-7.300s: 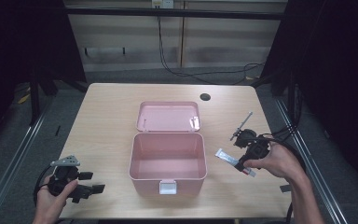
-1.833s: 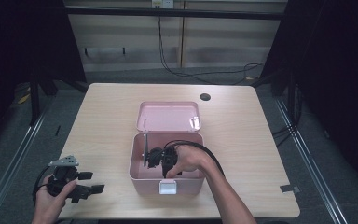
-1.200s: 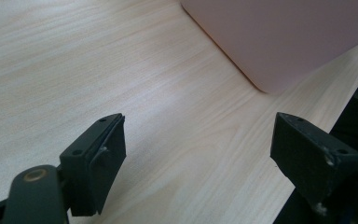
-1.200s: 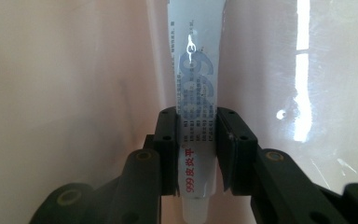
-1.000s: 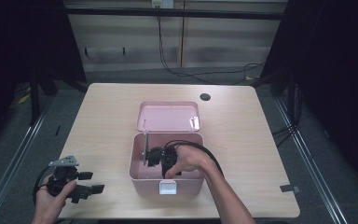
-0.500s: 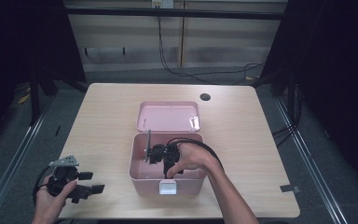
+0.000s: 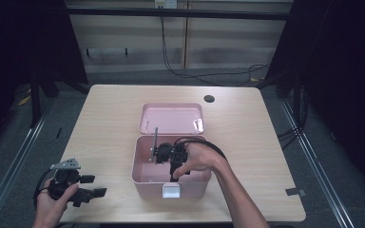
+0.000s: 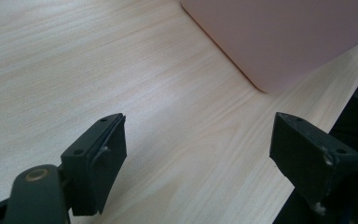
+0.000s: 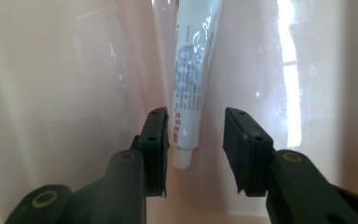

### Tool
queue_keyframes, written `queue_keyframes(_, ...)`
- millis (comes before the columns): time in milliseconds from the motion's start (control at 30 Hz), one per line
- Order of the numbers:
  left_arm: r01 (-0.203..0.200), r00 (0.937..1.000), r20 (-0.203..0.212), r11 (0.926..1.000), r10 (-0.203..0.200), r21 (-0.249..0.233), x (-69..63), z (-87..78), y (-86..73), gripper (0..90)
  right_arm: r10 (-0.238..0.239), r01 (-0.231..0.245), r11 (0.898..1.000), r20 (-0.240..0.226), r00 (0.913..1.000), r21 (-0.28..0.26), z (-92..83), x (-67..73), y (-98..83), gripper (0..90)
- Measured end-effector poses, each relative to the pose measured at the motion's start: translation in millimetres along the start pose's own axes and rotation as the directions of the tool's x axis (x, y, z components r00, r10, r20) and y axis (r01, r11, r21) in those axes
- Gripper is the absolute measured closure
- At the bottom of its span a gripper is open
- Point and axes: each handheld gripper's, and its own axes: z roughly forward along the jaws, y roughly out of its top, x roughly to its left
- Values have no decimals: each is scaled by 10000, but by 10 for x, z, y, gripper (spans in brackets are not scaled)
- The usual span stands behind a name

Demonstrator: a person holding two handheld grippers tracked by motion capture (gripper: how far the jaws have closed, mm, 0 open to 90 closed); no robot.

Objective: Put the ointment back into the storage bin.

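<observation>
An open pink box (image 7: 137, 167) stands mid-table, its lid (image 7: 171, 118) folded back. My right gripper (image 7: 161, 155) reaches down into it. In the right gripper view, a white tube (image 9: 193, 70) in clear wrap lies on the box floor. Its cap end sits between my right gripper's (image 9: 196, 122) jaws, which have just been opening; the pads do not press on it. My left gripper (image 7: 94, 185) rests open at the table's front left. In the left gripper view, my left gripper (image 8: 198, 140) holds nothing over the bare wood, and the box's corner (image 8: 284, 37) lies beyond it.
The box has a white latch (image 7: 172, 191) on its front wall. A round dark hole (image 7: 209, 99) sits in the table (image 7: 266, 142) behind the box. Cables hang behind the table's far edge. A small piece of tape (image 7: 292, 192) lies near the front right corner.
Seven seconds ago the right hand was at the table's right side. Since about two seconds ago it has been inside the box, and it has lifted slightly in the last second. The left hand stayed put.
</observation>
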Motion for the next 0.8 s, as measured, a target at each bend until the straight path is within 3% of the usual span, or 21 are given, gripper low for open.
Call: queue_keyframes(800, 15, 10000, 7, 10000, -15, -12, -1, 4, -2, 185, 37, -27, 9999, 758, 9971, -139, -375, 69, -109, 599)
